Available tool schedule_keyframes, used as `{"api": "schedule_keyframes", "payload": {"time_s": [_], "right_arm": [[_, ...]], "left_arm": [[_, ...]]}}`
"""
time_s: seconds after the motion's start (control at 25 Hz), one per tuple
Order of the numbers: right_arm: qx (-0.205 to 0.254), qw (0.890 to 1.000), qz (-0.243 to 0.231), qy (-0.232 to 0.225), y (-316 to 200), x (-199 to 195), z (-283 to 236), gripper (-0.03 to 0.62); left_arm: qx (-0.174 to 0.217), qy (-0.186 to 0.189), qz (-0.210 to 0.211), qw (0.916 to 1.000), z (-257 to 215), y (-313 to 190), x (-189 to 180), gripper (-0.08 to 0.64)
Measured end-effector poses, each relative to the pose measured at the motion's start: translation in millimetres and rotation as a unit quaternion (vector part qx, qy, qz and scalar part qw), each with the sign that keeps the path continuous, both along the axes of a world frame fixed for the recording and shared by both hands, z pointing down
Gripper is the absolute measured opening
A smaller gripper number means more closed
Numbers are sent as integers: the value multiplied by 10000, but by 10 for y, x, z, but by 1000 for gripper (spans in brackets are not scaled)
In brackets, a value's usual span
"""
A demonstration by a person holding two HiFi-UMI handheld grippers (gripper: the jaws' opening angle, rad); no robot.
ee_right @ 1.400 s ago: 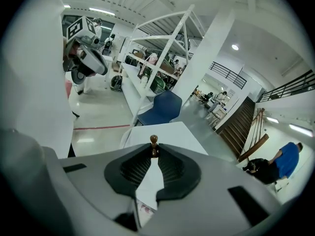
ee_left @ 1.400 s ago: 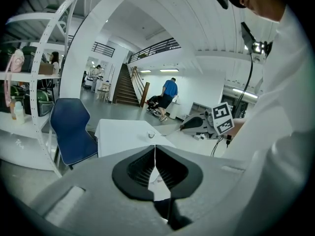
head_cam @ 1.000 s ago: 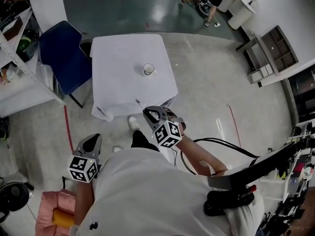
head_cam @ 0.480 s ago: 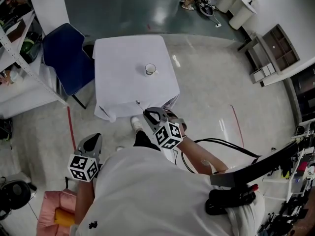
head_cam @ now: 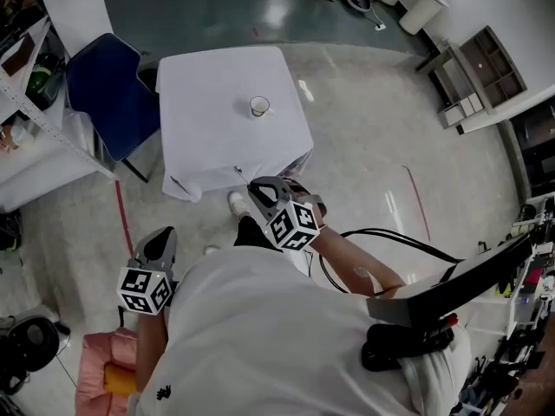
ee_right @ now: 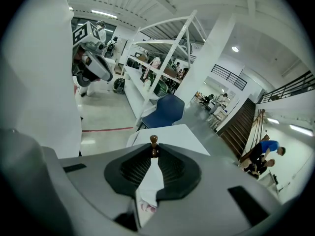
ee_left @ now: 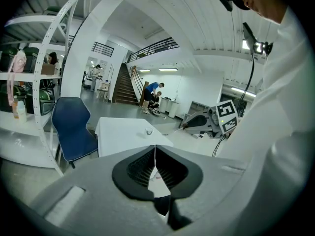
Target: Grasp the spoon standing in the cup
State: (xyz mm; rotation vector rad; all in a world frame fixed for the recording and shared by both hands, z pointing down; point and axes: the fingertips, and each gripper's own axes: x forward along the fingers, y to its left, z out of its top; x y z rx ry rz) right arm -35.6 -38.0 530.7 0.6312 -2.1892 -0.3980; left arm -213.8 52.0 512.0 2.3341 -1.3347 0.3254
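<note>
Hardly anything has shifted over the last second: both arms keep their pose, and only the head view has drifted, so the white tabletop (head_cam: 208, 111) sits a touch higher in it. We hold the right tool (head_cam: 253, 189) out in front of the body on a bent, bare forearm (head_cam: 355, 271), its tips aimed at the near edge of the tabletop and hanging over the floor (head_cam: 364, 146). Its jaws are clenched on the spoon (ee_right: 154, 141), whose brown knobbed end pokes out just past the tips. The spoon is therefore out of the cup (head_cam: 259, 106), which stands well apart toward the far side of the tabletop. We carry the left tool (head_cam: 163, 237) low at the left side, pointing forward over the floor, its jaws pressed together on nothing.
</note>
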Motion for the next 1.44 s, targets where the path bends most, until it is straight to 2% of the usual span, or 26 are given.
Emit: {"api": "schedule_keyframes", "payload": {"time_s": [0.4, 0.84, 1.2, 1.44], "right_arm": [[-90, 9999, -40, -20, -28, 14, 31, 51], [-253, 9997, 27, -49, -278, 92, 186, 51], [-379, 9991, 161, -75, -717, 169, 255, 51], [-368, 9981, 490, -23, -1218, 565, 249, 51]], "left_arm": [[-121, -18, 28, 9999, 10, -51, 62, 12], [-306, -82, 136, 9994, 90, -369, 141, 12], [-413, -117, 290, 9987, 103, -858, 232, 12], [-468, -103, 510, 9975, 146, -1387, 512, 12]]}}
